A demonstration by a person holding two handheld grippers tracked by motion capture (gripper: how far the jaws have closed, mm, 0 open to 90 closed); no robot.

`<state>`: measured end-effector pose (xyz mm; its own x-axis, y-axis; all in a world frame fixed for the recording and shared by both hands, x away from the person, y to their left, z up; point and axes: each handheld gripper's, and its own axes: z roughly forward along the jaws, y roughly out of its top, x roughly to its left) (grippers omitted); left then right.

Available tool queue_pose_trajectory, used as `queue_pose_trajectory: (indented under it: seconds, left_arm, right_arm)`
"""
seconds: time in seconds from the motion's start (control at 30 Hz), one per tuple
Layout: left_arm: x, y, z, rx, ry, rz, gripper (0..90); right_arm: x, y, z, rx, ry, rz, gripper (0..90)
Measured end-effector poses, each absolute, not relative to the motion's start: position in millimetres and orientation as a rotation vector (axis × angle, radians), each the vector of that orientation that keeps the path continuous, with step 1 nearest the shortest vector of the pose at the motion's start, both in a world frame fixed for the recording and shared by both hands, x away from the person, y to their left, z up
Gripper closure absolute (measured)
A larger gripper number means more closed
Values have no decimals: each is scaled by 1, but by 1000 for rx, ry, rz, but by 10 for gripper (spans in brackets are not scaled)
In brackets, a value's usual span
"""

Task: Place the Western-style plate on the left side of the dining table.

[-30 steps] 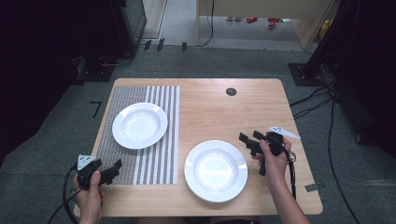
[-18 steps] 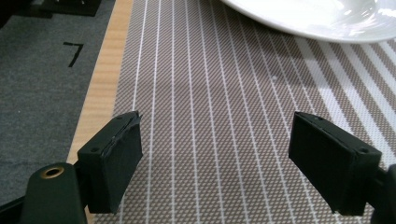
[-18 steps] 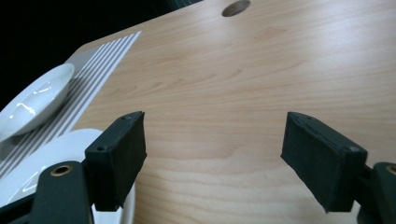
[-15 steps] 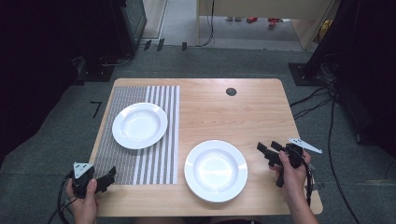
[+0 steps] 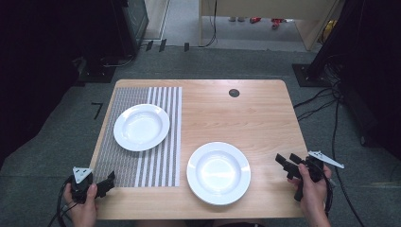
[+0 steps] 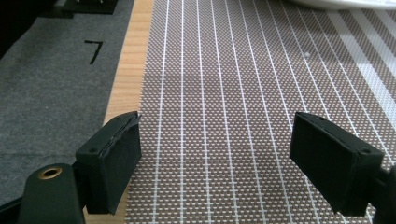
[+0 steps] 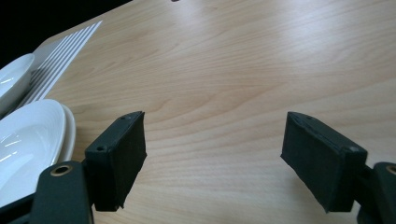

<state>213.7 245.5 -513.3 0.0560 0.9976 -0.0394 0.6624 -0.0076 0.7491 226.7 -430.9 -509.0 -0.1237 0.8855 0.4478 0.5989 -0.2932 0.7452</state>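
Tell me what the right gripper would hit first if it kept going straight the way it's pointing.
Probably nothing soon: the right gripper faces bare table; the near white plate lies off to its left.

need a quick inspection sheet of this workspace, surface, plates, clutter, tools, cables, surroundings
surface: wooden table with a round dark port near the far edge; striped placemat on its left part.
job's things: far plate on the placemat; near plate on bare wood, both empty.
clutter: nothing seen.
grippers: left tool at the near left corner, jaws open over the placemat; right tool right of the near plate, jaws open, holding nothing.
cables: floor cables right of the table.
surroundings: grey carpet, dark equipment left and right.
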Motion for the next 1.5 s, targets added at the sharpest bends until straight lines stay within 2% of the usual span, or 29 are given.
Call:
queue_pose_trajectory:
  seconds: [0.43, 0.73, 1.5]
  left_arm:
    - [214, 240, -518, 1780, 1662, 735, 156]
    - [214, 240, -518, 1783, 1656, 736, 154]
    - [214, 241, -518, 1783, 1654, 733, 154]
  right_arm:
    - [202, -459, -514, 1874, 1620, 1314, 219]
    - [188, -464, -521, 1868, 1670, 1222, 215]
    - [187, -440, -525, 1670, 1838, 864, 191]
